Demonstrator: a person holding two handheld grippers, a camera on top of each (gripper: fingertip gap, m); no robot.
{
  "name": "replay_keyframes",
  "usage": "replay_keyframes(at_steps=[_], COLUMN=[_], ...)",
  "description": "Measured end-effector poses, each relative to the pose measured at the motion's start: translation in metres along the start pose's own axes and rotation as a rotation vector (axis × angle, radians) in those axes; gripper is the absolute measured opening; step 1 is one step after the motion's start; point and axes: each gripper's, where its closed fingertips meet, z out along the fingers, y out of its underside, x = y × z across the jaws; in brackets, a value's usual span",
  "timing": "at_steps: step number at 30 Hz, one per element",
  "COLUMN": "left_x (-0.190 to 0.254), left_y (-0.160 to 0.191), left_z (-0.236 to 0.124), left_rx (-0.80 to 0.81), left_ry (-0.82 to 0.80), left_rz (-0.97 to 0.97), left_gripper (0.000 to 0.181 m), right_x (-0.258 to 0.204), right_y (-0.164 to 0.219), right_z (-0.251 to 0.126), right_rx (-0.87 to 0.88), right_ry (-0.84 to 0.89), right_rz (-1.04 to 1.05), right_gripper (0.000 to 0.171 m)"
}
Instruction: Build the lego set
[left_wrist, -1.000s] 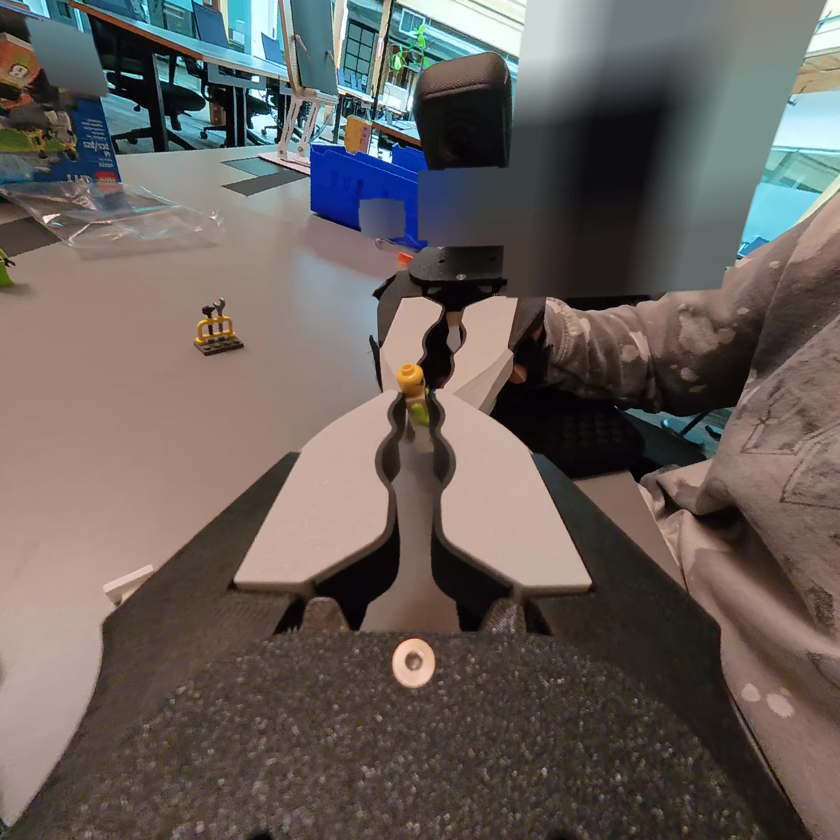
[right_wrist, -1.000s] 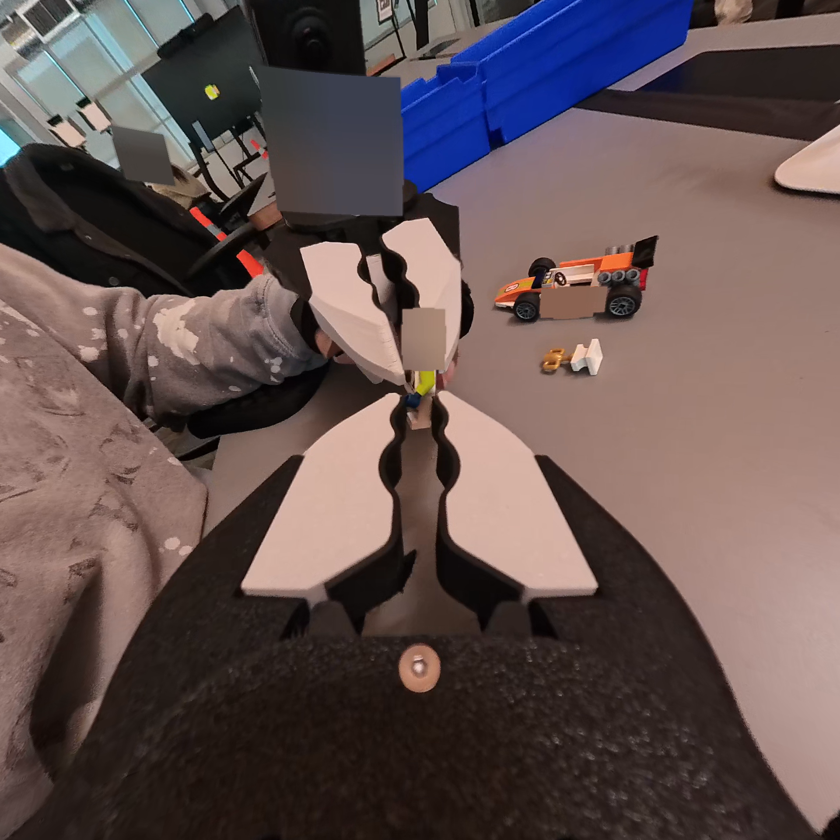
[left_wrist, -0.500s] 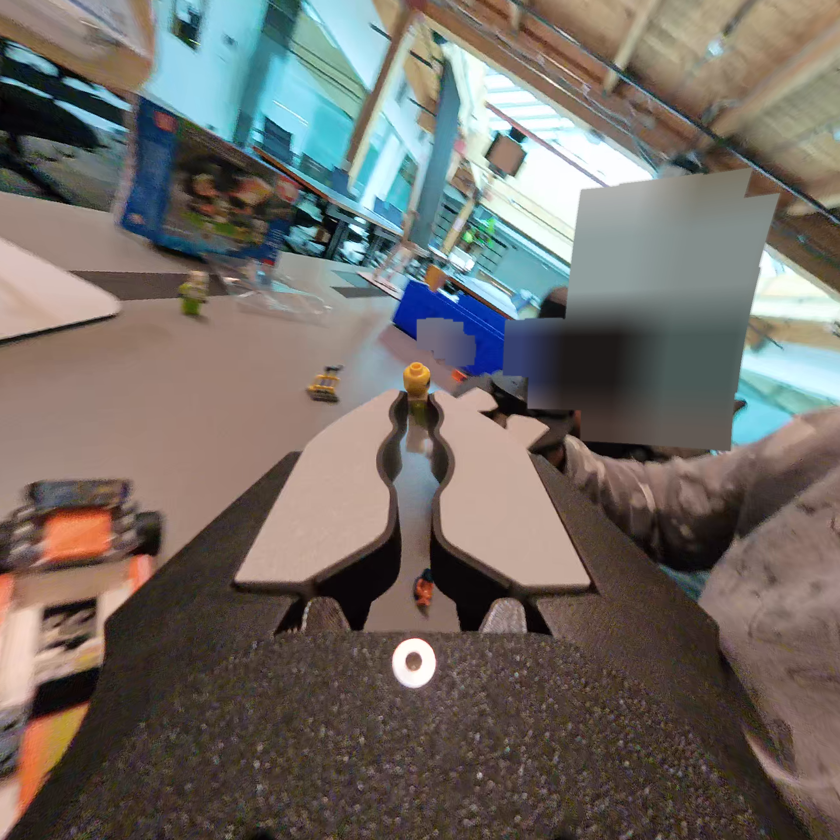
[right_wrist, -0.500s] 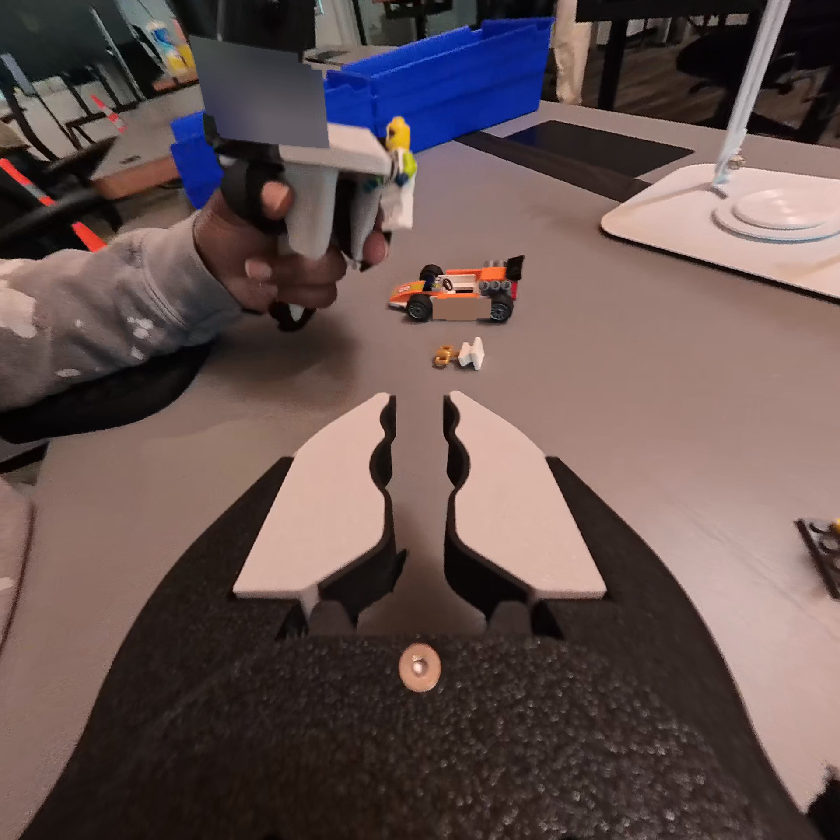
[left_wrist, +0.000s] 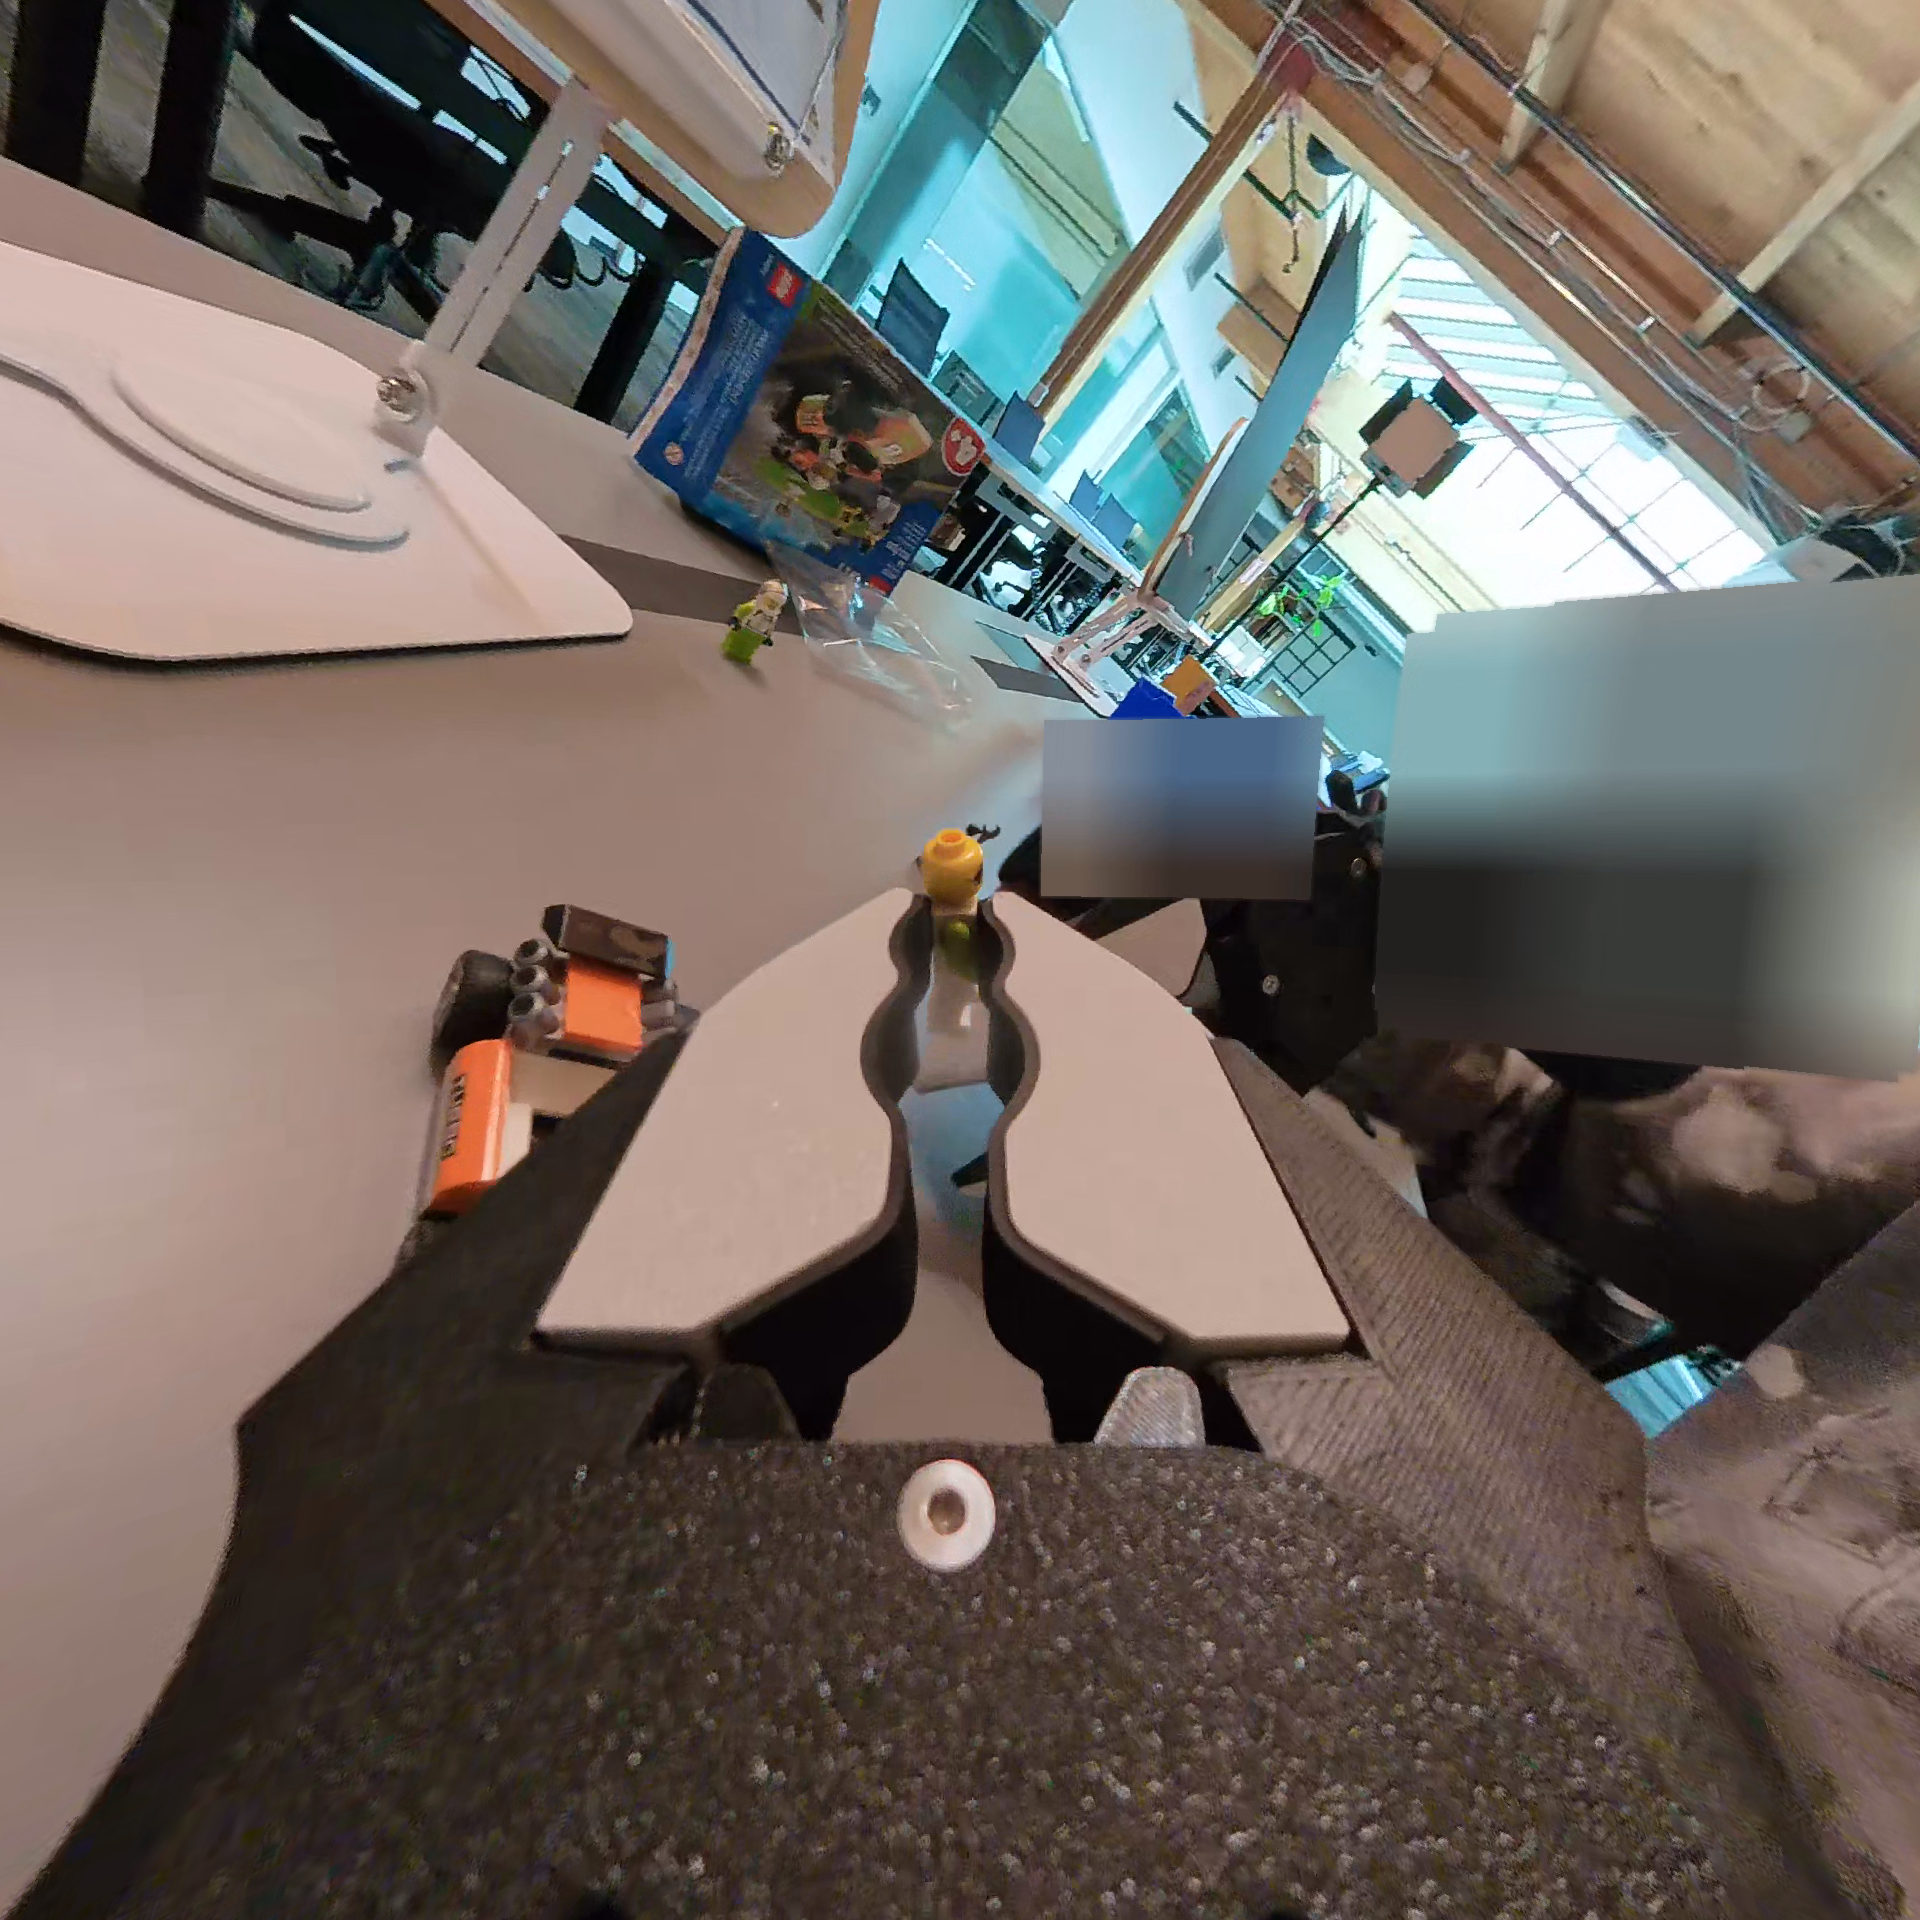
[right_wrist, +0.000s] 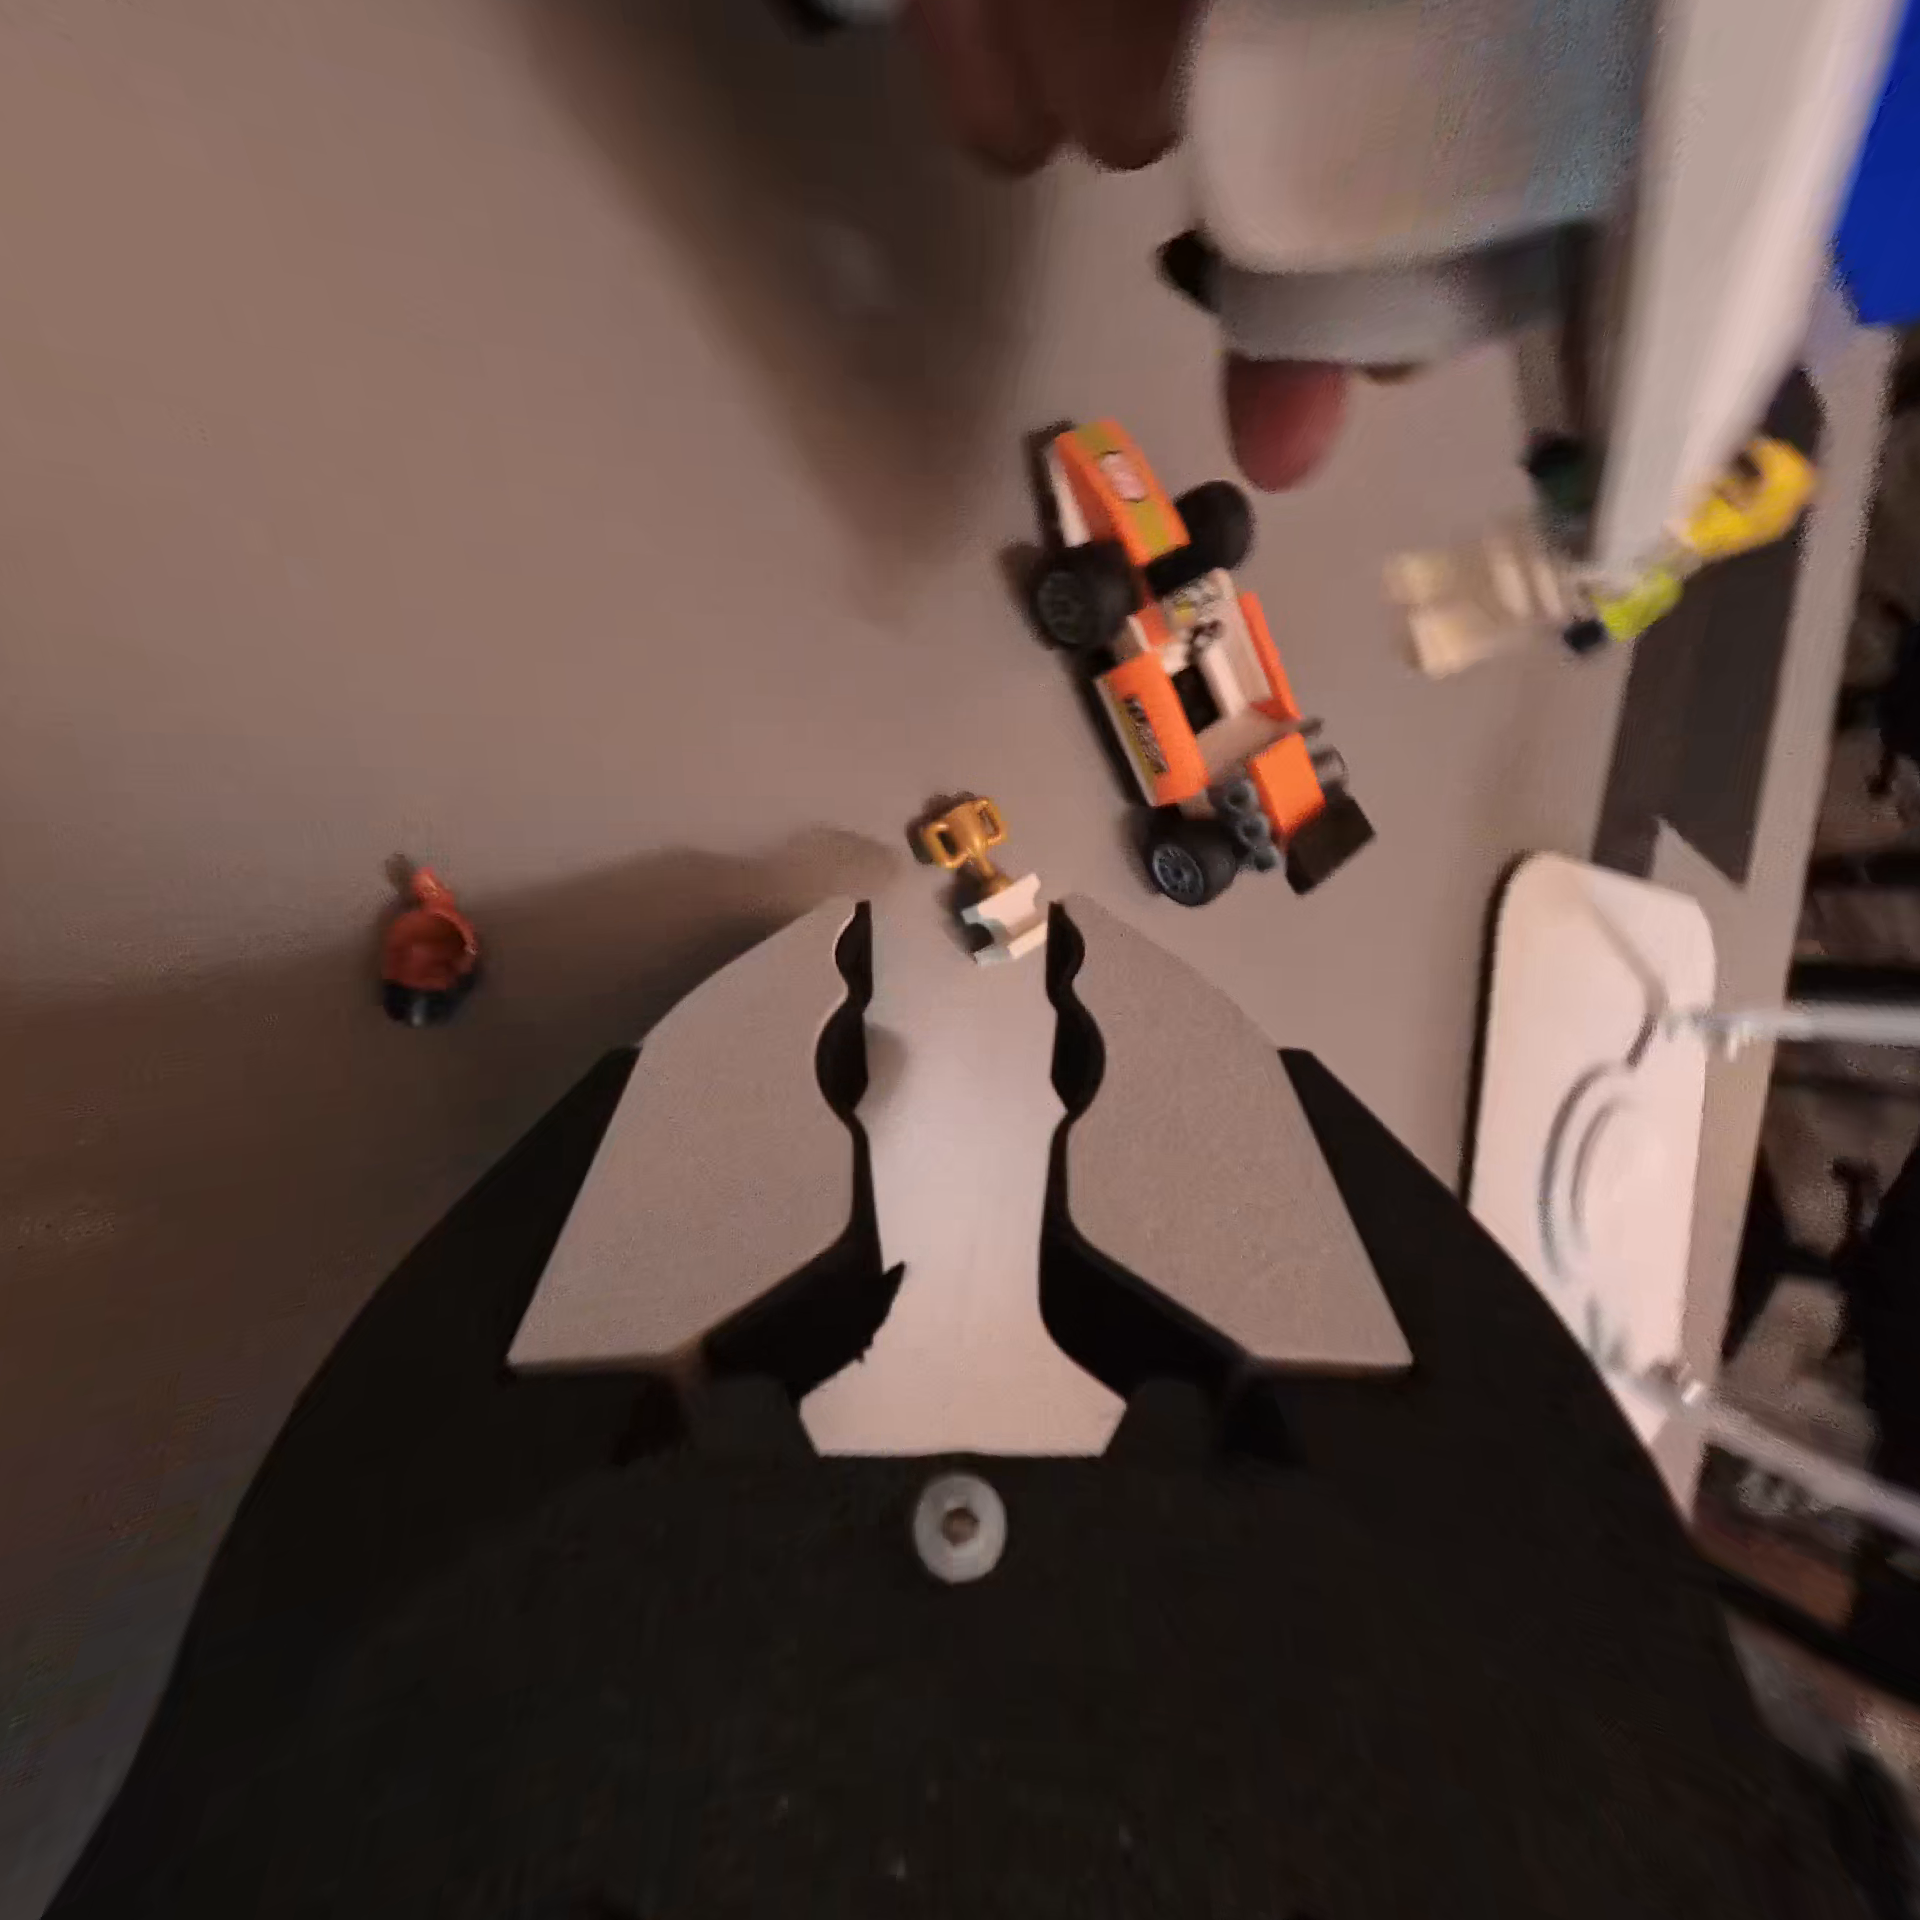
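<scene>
Our left hand-held gripper is clamped on a bare-headed minifigure, lifted off the table beside the finished-looking orange race car. Our right hand-held gripper is wide, empty, over the gold trophy. The orange helmet lies loose, so we judge helmet, seating and trophy remain.

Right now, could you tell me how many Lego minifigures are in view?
2. One minifigure is clamped between the left gripper fingertips, above the race car. The green-legged minifigure stands on the table beside the set's box. Others may be hidden.
</scene>
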Motion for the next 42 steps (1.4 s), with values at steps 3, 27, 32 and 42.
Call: replay_keyframes(at_steps=[3,27,32,42], left_x=[-0.005,-0.009,0.019,0.07], left_y=[-0.001,-0.003,0.003,0.025], left_z=[-0.002,-0.008,0.003,0.018], left_rx=[-0.003,-0.031,-0.05,-0.109], left_ry=[-0.025,-0.012,0.104,0.264], left_rz=[0.007,0.012,0.071,0.162], left_gripper=[0.008,0.008,0.008,0.008], right_x=[-0.001,0.025,0.051,0.023], right_y=[-0.005,-0.035,-0.061,-0.06], right_z=[0.013,-0.003,-0.072,-0.097], right_rx=[-0.063,0.241,0.691,0.814], right_ry=[-0.148,-0.396,-0.25,-0.006], right_rz=[-0.161,0.432,0.938,0.9], right_gripper=[0.035,0.007,0.007,0.007])
